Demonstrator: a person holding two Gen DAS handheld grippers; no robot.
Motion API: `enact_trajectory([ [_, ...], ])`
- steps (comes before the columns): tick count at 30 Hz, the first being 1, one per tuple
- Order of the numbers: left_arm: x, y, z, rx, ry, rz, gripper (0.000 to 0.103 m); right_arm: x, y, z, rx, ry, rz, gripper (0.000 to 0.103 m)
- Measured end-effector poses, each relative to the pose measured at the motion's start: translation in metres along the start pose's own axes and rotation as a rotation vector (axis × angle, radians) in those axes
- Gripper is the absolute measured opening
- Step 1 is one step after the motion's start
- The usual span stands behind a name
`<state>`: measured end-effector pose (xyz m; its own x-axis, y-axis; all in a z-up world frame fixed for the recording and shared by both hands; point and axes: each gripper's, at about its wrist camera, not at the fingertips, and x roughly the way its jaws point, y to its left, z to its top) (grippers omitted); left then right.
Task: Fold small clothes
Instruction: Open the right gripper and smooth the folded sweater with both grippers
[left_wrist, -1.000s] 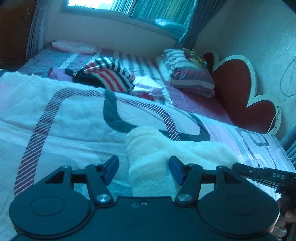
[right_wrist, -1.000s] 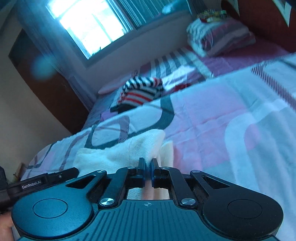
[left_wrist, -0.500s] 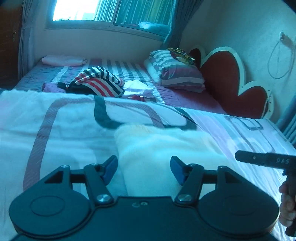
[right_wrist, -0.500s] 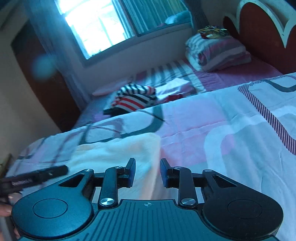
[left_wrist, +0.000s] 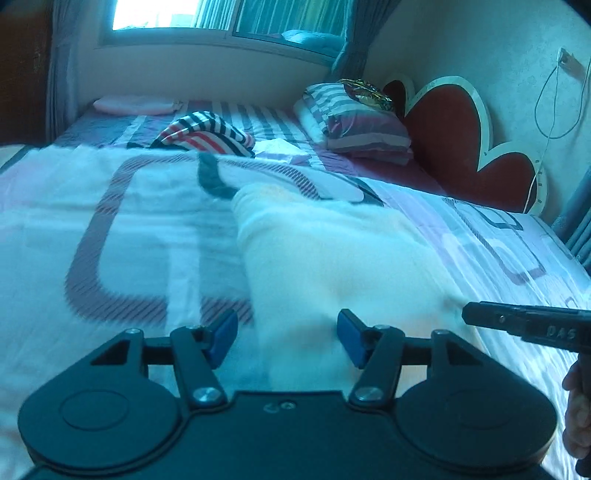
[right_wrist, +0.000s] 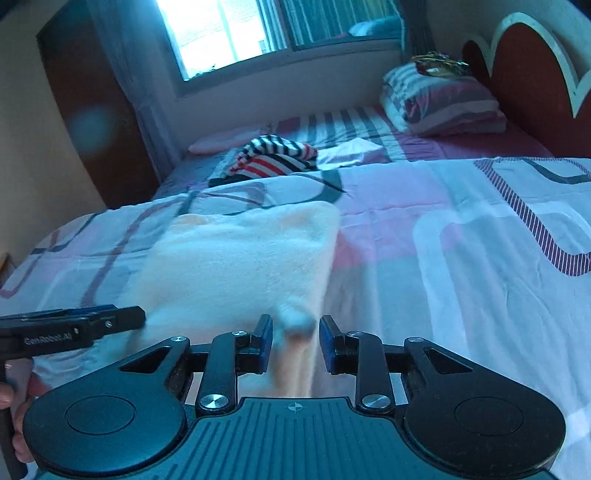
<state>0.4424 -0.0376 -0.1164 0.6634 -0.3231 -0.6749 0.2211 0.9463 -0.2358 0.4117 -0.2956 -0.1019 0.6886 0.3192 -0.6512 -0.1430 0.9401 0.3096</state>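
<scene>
A cream fluffy cloth (left_wrist: 332, 251) lies folded on the patterned bed cover (left_wrist: 110, 229). My left gripper (left_wrist: 285, 338) is open at the cloth's near edge, its blue pads standing apart from the fabric on either side. In the right wrist view the same cloth (right_wrist: 240, 258) spreads ahead and to the left. My right gripper (right_wrist: 295, 343) is open, and a blurred corner of the cloth sits loose between its pads without being pressed. Each gripper's tip shows in the other's view: the right gripper's tip (left_wrist: 528, 325) and the left gripper's tip (right_wrist: 74, 325).
A red, white and black striped garment (left_wrist: 207, 133) lies further up the bed, with a pink folded piece (left_wrist: 136, 105) behind it. Striped pillows (left_wrist: 358, 118) lean by the red heart-shaped headboard (left_wrist: 461, 140). A hand (left_wrist: 578, 413) shows at the right edge. A dark wardrobe (right_wrist: 92, 110) stands left.
The right gripper went from shut on the cloth to open, letting it go. Both grippers drew back across the bed, and the cloth now lies flatter.
</scene>
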Motion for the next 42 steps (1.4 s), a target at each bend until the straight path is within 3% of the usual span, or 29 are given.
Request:
enact_trajectory([
  [5,-0.019,0.002,-0.030,-0.042,0.021,0.005,0.058,-0.016,0.026,-0.026,-0.071,0.054,0.019,0.029],
  [10,-0.031,0.005,-0.053,-0.066,0.032,-0.001,0.058,-0.011,0.033,-0.056,-0.182,0.131,-0.111,0.029],
  [24,-0.050,-0.009,-0.073,0.017,0.032,0.032,0.059,-0.022,0.024,-0.066,-0.122,0.139,-0.145,0.029],
  [27,-0.050,-0.010,-0.073,0.024,0.039,0.041,0.059,-0.034,0.036,-0.061,-0.145,0.090,-0.124,0.029],
  [31,-0.049,-0.010,-0.074,0.030,0.043,0.047,0.060,-0.019,0.040,-0.072,-0.187,0.148,-0.160,0.029],
  [36,-0.048,-0.010,-0.075,0.046,0.042,0.050,0.062,-0.019,0.024,-0.075,-0.101,0.135,-0.120,0.029],
  [42,-0.049,-0.011,-0.076,0.059,0.040,0.056,0.064,-0.020,0.023,-0.076,-0.086,0.130,-0.115,0.029],
])
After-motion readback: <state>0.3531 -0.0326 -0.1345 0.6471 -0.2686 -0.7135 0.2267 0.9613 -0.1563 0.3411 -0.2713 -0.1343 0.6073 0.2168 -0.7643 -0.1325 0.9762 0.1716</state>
